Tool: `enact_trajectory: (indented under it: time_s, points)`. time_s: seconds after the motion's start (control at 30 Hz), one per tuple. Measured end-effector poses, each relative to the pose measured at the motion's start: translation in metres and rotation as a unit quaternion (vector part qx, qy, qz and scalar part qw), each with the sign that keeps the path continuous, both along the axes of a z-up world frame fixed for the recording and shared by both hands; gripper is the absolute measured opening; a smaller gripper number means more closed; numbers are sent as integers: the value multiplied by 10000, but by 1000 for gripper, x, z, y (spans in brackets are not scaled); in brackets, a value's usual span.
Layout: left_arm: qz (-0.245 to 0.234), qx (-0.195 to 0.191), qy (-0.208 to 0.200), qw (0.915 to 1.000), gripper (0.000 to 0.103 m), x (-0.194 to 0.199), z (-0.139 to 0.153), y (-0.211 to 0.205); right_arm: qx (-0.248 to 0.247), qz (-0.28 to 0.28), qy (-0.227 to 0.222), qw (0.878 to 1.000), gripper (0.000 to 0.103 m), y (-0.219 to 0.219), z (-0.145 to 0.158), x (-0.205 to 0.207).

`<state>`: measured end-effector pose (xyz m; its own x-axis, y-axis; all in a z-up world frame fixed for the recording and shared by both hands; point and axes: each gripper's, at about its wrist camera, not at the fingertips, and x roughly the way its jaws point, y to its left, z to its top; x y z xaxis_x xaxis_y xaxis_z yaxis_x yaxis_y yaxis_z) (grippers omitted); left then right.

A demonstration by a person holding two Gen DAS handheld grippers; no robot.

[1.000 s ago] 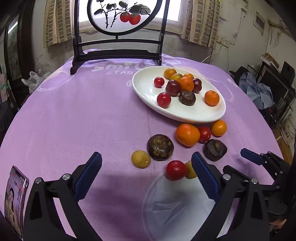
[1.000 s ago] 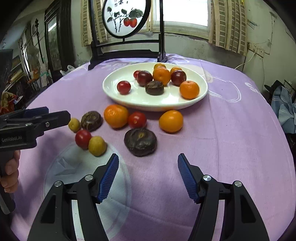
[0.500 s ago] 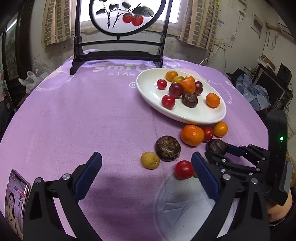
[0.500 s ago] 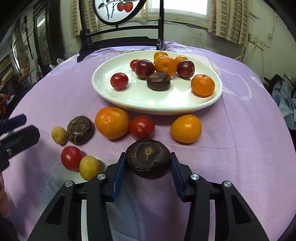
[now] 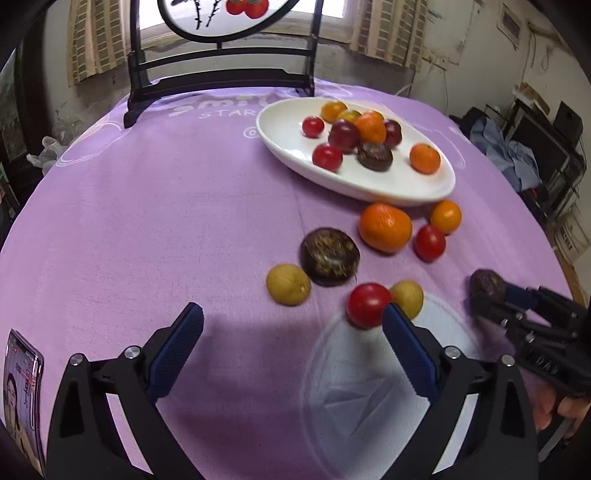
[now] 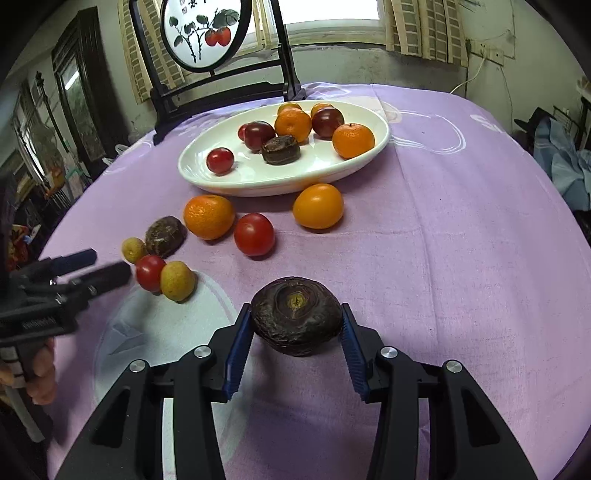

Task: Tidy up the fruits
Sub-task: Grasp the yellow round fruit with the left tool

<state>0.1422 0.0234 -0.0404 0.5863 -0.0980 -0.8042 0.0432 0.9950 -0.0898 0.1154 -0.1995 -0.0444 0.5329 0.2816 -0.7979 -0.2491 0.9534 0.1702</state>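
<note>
My right gripper [image 6: 295, 332] is shut on a dark brown water chestnut [image 6: 296, 320] and holds it above the purple cloth; it also shows in the left wrist view [image 5: 485, 286]. My left gripper [image 5: 291, 332] is open and empty, near a red tomato [image 5: 367, 304] and two small yellow fruits [image 5: 288, 284]. A white oval plate [image 6: 258, 181] at the back holds several fruits. Loose on the cloth lie another dark chestnut [image 5: 328, 256], an orange [image 5: 385, 228], a tomato [image 6: 254, 234] and a small orange [image 6: 318, 206].
A black stand with a round painted screen [image 6: 207, 33] stands behind the plate. A phone [image 5: 20, 391] lies at the table's left edge. Clutter and clothes [image 5: 509, 151] sit beyond the table on the right.
My right gripper closed on the dark chestnut, lifted it off the cloth and drew it back from the other fruits. My left gripper stayed open and shifted a little.
</note>
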Motion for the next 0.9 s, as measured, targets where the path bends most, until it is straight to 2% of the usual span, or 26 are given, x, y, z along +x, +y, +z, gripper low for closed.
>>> enact_trajectory:
  time_s: [0.13,0.27,0.3,0.33,0.37,0.57,0.63,0.67,0.73,0.83,0.9]
  points:
    - [-106,60,-69,9999,95,-11,1,6,70,71,-17,9999,47,-2,1,-1]
    - [13,248,-10,9997,95,-12,-6,16,88,160,44,9998,47,0,0,-1]
    - [48,273,25,9996,91,-9,-8,17,98,187,36,9998,47,1,1,-2]
    - [64,261,84,9996,81,-5,-11,18,109,208,22,9997,47,1,2,-3]
    - [47,222,159,9996,77,-2,-14,18,113,225,7,9997,47,2,3,-4]
    - [91,475,196,9986,68,19,-18,6,109,331,-78,9994,47,6,9,-9]
    - [26,490,136,9987,59,22,-17,3,101,396,-111,9991,47,8,10,-10]
    - [-11,484,100,9988,51,23,-17,1,98,413,-119,9990,47,8,11,-11]
    - [-105,435,13,9990,28,22,-16,-2,89,420,-130,9990,47,8,11,-11]
    - [-167,546,-88,9983,27,19,-16,-6,82,416,-171,9990,47,8,13,-12]
    - [-171,457,-60,9988,27,16,-14,-5,108,415,-217,9988,47,7,15,-13]
